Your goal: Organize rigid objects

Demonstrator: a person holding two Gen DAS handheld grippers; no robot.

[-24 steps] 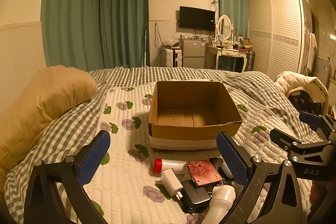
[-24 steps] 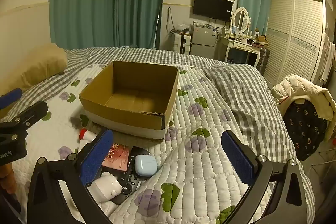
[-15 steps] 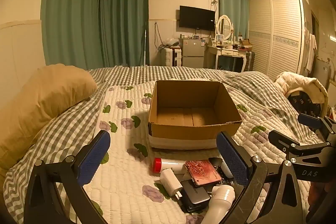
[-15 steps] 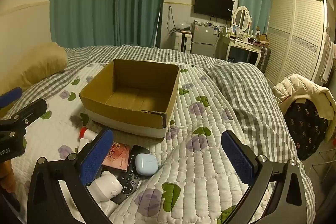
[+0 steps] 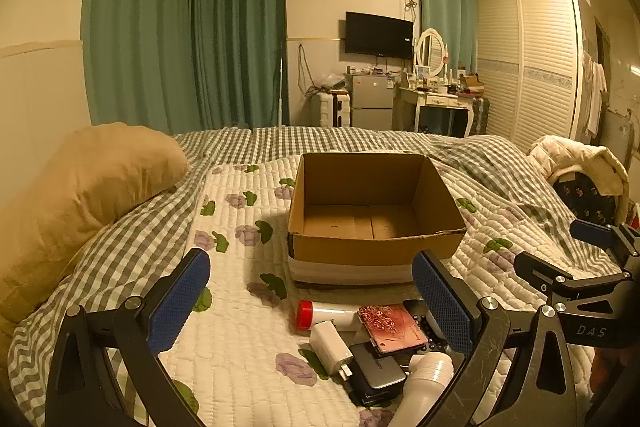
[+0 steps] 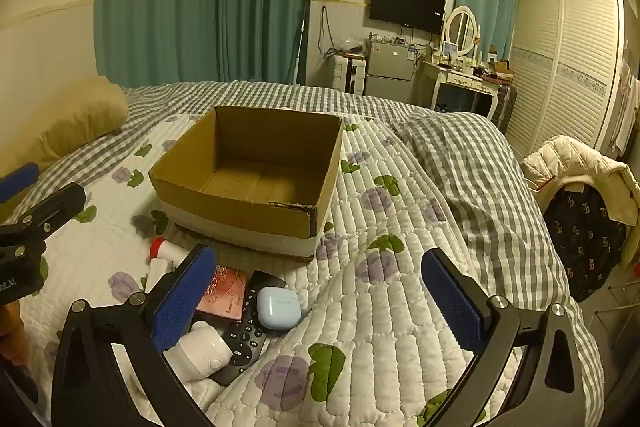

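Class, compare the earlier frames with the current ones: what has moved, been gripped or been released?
Nothing visibly changed. Both the left gripper and right gripper hang open and empty above the pile; the cardboard box holds nothing, and the earbud case and red-capped tube lie where they were.

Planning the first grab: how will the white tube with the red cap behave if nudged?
The red-capped tube lies on its side and looks round, so it may roll. The soft quilt should damp that. It looks small, probably light.

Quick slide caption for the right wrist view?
Open right tool above pale blue earbud case and black remote, empty brown cardboard box beyond.
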